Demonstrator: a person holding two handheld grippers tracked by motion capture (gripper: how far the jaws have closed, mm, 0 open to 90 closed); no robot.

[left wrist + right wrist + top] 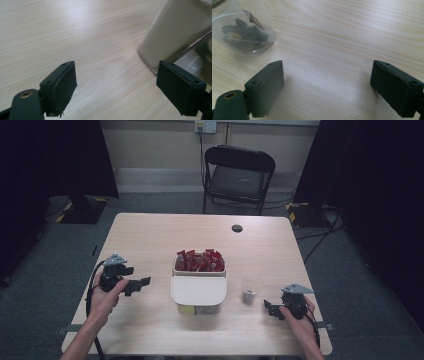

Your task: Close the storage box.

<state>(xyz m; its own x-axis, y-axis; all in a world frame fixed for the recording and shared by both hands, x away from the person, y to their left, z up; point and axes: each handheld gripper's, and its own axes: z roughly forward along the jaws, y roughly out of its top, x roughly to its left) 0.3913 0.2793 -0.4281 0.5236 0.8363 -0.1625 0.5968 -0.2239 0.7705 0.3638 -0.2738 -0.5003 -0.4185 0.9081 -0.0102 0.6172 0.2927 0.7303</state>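
Observation:
A cream two-part box point(198, 291) stands mid-table, its far half full of several red packets point(200, 261) and its near half covered by a lid. A clear plastic cup point(250, 290) with dark bits in its bottom stands to the box's right; in the right gripper view the cup point(243, 31) sits at upper left. My left gripper point(145, 282) is held left of the box, open with nothing between the jaws point(116, 86); the box's side point(175, 32) shows at upper right. My right gripper point(267, 305) is held near the cup, open and empty point(327, 87).
The wooden table point(150, 235) has a round cable hole point(237, 228) near its far edge. A black folding chair point(237, 176) stands behind the table. Black curtains hang at both sides, with cables on the floor at the right.

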